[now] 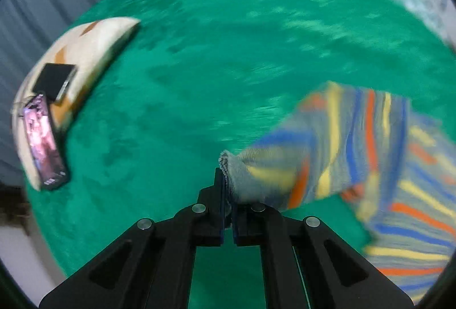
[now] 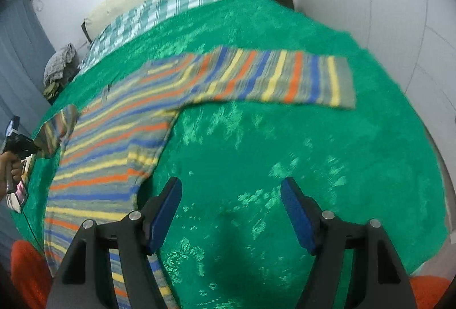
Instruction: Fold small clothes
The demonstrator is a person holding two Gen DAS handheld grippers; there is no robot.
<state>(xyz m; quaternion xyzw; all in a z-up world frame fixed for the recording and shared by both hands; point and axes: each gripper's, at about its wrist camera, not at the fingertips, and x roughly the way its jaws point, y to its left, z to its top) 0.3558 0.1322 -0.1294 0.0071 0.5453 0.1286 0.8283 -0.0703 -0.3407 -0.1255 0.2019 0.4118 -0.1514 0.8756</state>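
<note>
Here, the left claw (image 1: 226,212) is clamped on the cuff of the striped sweater (image 2: 114,143), lifting that sleeve clear for folding inward. The right claw (image 2: 230,212) stands wide and empty above the green bedspread (image 2: 285,152), where the sweater lies flat.

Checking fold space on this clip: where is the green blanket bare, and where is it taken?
Bare: green blanket between the right tool and the striped sweater's spread sleeve; also between the left tool and the pillow. Crowded: the sweater body; the pillow carries phones.
</note>
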